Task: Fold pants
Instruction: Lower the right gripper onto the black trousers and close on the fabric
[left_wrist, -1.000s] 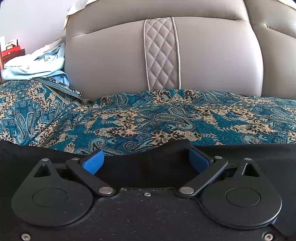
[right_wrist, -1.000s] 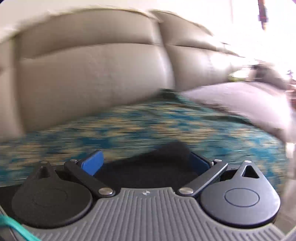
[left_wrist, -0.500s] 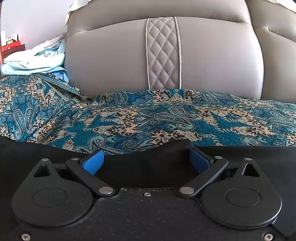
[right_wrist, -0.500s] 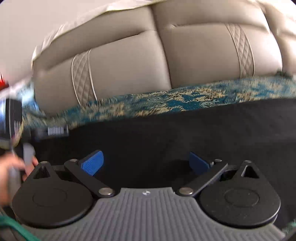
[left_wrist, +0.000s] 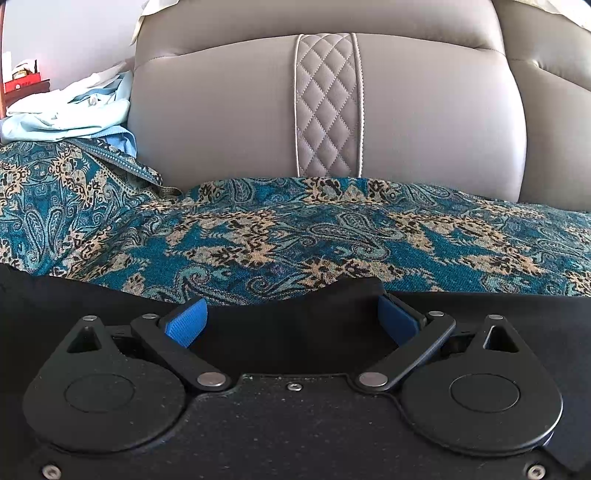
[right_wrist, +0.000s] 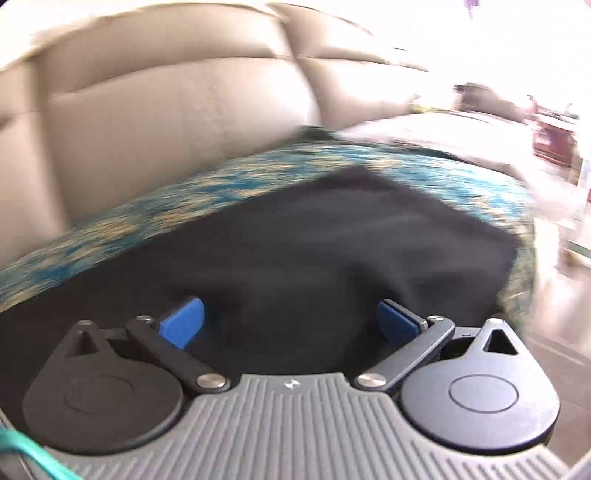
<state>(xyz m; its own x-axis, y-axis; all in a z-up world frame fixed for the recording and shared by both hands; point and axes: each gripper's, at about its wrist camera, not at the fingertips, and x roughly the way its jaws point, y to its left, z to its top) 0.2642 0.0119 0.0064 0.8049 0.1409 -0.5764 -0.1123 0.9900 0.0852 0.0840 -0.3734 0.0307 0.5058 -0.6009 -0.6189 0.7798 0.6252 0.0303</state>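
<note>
Now the black pants (left_wrist: 295, 328) look soft and limp; both the left hand-held gripper (left_wrist: 291, 317) and the right hand-held gripper (right_wrist: 291, 321) stand apart over them, so an edge seems best to grasp.

No text, label, brand name or number can be read in either view. A small pale emblem sits on the ribbed grey housing (right_wrist: 291, 417) at about six o'clock in the right wrist view, too small to make out. The red box (left_wrist: 23, 82) at nine o'clock in the left wrist view bears marks too small and blurred to read.
</note>
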